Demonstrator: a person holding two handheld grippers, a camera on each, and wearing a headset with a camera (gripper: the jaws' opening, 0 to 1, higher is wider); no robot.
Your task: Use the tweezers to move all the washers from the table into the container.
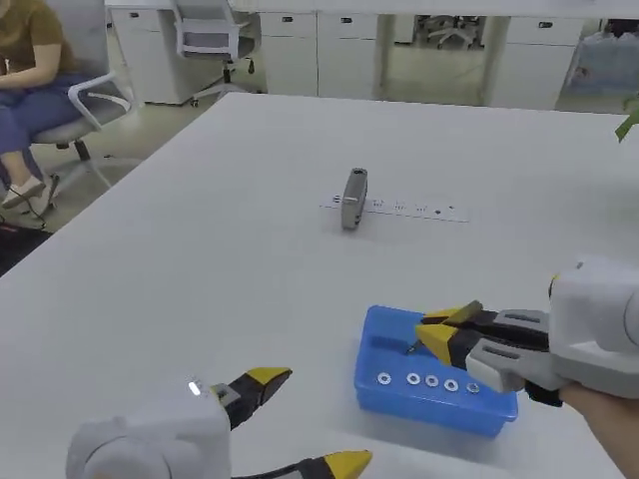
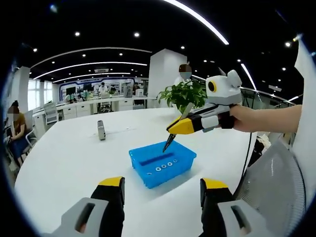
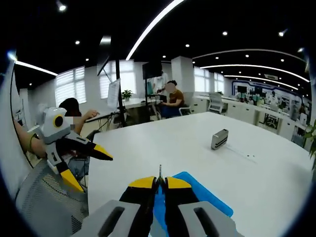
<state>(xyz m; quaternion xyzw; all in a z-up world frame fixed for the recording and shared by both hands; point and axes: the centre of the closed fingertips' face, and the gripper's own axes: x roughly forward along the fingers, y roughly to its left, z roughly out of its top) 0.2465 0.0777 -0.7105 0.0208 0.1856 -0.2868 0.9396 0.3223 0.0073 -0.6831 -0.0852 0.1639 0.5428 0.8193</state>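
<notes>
five washers (image 1: 431,380) lie in a row inside the blue container (image 1: 429,409), along its 6 o'clock wall in the head view. the container rests on the white table (image 1: 200,279), at 5 o'clock in that view. the tweezers (image 1: 410,347) point down over the container, tip just above the floor at 11 o'clock from the washer row; whether the tip pinches anything cannot be told. the right gripper (image 1: 439,331) has its jaws pressed together on the tweezers and enters from 3 o'clock. the left gripper (image 1: 312,419) sits at 7 o'clock from the container, jaws spread, holding nothing. a grey block (image 1: 353,198) lies on a pale strip (image 1: 409,209) at 12 o'clock, well apart. a person (image 1: 30,60) sits at 10 o'clock.
</notes>
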